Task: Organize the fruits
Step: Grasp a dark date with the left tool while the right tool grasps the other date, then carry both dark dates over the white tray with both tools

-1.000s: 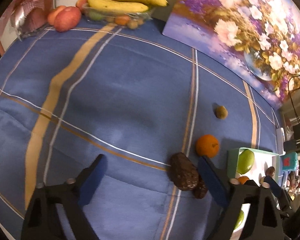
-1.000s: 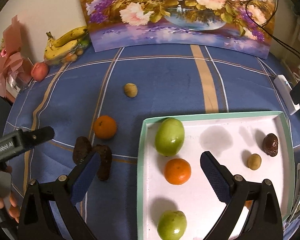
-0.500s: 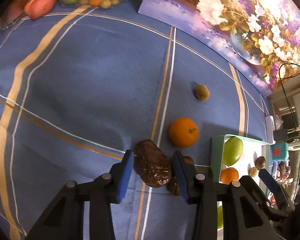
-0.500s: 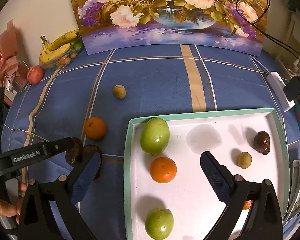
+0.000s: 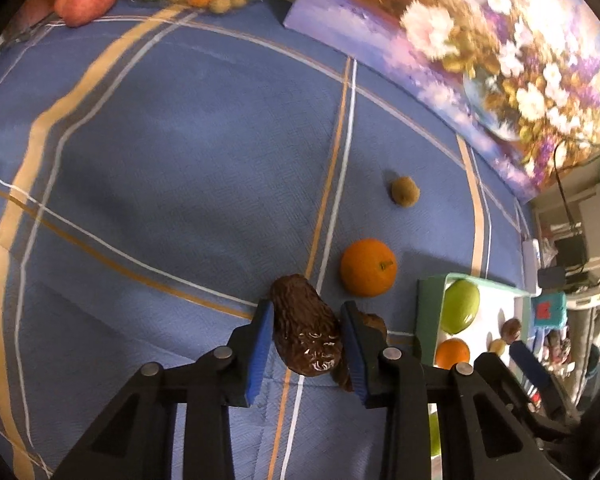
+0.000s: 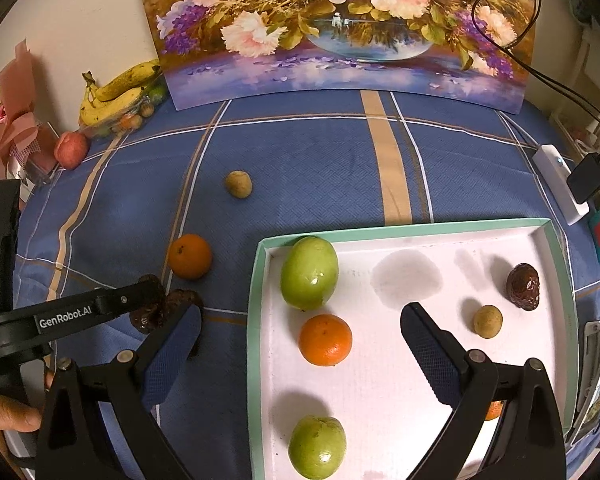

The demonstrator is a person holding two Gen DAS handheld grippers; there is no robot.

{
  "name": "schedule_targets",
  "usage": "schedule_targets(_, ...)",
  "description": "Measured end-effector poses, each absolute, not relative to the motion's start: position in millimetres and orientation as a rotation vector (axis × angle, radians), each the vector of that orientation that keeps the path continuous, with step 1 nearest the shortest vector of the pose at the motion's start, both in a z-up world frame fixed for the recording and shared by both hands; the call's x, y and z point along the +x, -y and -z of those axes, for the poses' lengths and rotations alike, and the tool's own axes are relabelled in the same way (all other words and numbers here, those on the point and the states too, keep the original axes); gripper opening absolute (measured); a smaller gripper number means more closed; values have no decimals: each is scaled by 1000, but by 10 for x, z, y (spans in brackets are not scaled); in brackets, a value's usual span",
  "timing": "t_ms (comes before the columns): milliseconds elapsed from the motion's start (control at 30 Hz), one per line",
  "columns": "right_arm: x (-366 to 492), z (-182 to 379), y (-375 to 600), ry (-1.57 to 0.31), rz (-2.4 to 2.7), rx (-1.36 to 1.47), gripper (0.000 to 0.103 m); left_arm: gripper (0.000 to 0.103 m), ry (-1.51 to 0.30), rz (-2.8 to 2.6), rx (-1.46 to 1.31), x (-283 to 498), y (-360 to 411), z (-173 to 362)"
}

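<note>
My left gripper (image 5: 306, 306) points down at the blue cloth, its jaws closing, with both blue pads pressed on the sides of a wrinkled brown date (image 5: 306, 332). A second date (image 5: 374, 322) lies just behind its right finger. On the cloth beyond sit an orange (image 5: 368, 267) and a small tan longan (image 5: 405, 191). My right gripper (image 6: 299, 314) hangs open over the white tray (image 6: 404, 229), holding nothing. In the tray lie two green fruits (image 6: 309, 273), an orange (image 6: 325, 339), a date (image 6: 523, 287) and a longan (image 6: 487, 321).
A flower painting (image 6: 340, 20) leans at the back of the table. Bananas (image 6: 118, 92) on a box of small fruit and a red apple (image 6: 71, 149) stand at the back left. A white power strip (image 6: 560, 184) with cables lies at the right edge.
My left gripper has come down over the date and its jaws have gone from wide open to closed on it. The right gripper stays open over the tray.
</note>
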State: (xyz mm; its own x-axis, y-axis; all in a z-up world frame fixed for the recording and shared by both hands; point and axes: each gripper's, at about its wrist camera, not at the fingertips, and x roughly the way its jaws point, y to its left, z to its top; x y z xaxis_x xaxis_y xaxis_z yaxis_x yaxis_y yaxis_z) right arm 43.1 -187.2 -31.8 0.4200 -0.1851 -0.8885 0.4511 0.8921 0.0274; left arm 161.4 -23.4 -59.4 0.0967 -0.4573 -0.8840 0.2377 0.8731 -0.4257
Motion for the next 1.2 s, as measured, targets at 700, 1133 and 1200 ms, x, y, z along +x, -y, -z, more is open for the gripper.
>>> schedule_targets(700,802,574,1259,-1100,160,244,45,36,-1270,343,-187,1825,-416,274)
schedule_targets(1133,944,898,1205,-1153,175,257,34,36,-1276,359,-194,1855,-361,302)
schedule_targets(1200,931,862,1206,-1144,171,257,34,36,-1264,362,-196,1847,-367,265)
